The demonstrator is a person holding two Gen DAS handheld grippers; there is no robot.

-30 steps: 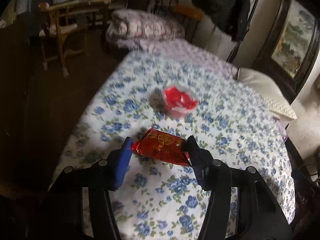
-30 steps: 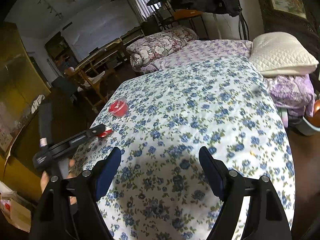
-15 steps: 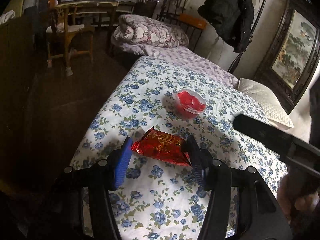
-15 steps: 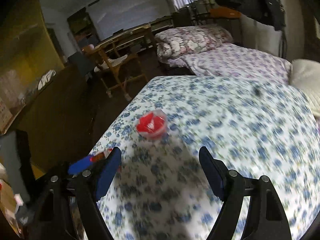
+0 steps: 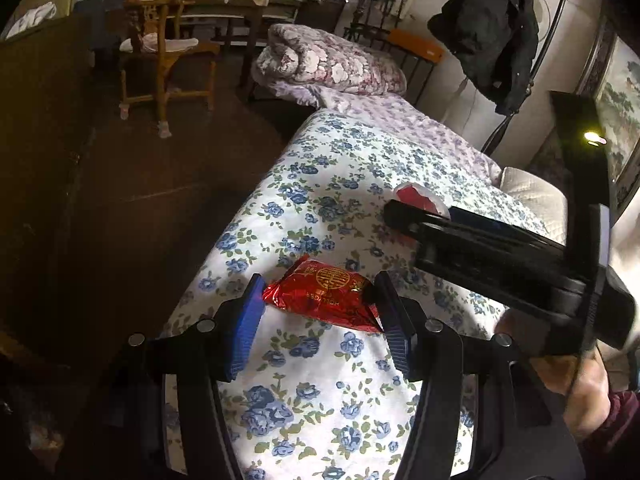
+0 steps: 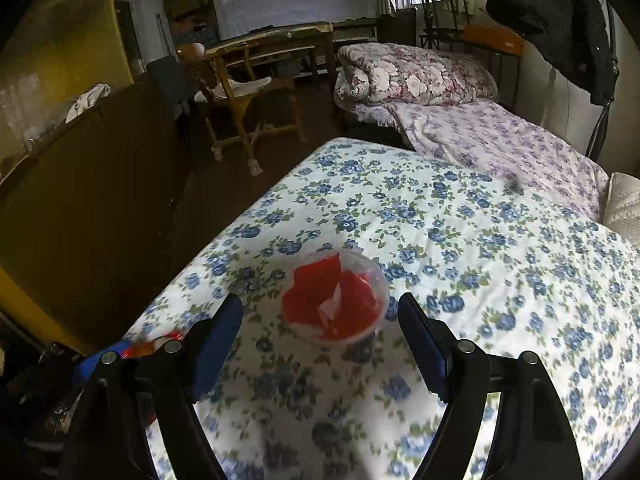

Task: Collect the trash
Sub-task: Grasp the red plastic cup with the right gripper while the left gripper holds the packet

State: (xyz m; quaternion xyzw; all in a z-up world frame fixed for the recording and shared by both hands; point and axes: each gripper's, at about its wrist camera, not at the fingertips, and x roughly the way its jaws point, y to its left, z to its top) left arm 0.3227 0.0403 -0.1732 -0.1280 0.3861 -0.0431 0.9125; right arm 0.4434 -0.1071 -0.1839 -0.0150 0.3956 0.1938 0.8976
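Note:
My left gripper [image 5: 318, 294] is shut on a red foil snack packet [image 5: 322, 296] and holds it over the near edge of the blue-flowered bedspread [image 5: 340, 168]. A clear plastic cup with red scraps inside [image 6: 335, 299] lies on the bedspread; it also shows in the left wrist view [image 5: 418, 197], partly hidden by my right gripper's body. My right gripper [image 6: 320, 314] is open, its fingers on either side of the cup and a little short of it. The left gripper's blue pad and the packet [image 6: 158, 343] show at the lower left of the right wrist view.
A folded floral quilt [image 6: 412, 76] and a lilac sheet [image 6: 500, 144] lie at the bed's far end. A white pillow [image 6: 624, 204] is at the right. A wooden chair [image 6: 240, 92] and table stand on the dark floor. A dark cabinet [image 6: 80, 184] runs along the left.
My right gripper has swung left and come down towards the cup, which now sits between its fingers. My left gripper has held the packet and pulled back towards the bed's edge.

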